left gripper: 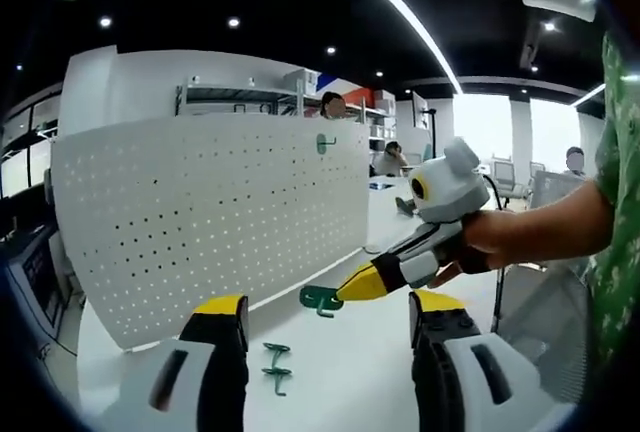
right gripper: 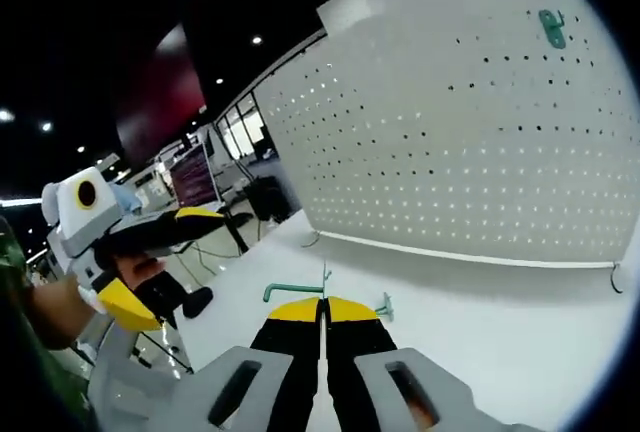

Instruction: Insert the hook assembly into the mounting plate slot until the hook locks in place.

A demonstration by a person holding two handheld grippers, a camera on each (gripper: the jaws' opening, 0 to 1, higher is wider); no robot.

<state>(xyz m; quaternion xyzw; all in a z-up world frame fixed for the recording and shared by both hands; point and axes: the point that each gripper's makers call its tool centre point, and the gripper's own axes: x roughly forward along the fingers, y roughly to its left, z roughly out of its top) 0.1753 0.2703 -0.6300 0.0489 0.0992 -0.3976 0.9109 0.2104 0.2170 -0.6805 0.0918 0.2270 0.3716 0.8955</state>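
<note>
While the left gripper (left gripper: 328, 324) stands with its two yellow-tipped jaws spread wide apart above the white table (left gripper: 370, 372), nothing lies between them. Ahead of it, in the left gripper view, a white perforated mounting plate (left gripper: 210, 217) stands upright on the table, and one green hook (left gripper: 325, 142) already hangs near its upper edge. A second green hook (left gripper: 277, 364) lies loose on the table between the left gripper's jaws and the plate's foot. From the right of that view comes the right gripper (left gripper: 352, 289), held in a person's hand (left gripper: 490, 240), its yellow tips pressed together on a third green hook (left gripper: 320, 299), which is lifted just above the table and well short of the plate. In the right gripper view, the right gripper's (right gripper: 322, 308) jaws meet with no gap, and the thin green hook (right gripper: 296, 290) juts out to the left from their tips. The plate (right gripper: 470, 122) rises beyond, with the hanging hook (right gripper: 551, 26) high on it. The left gripper (right gripper: 165, 262) shows at the left of that view with its jaws apart.
</note>
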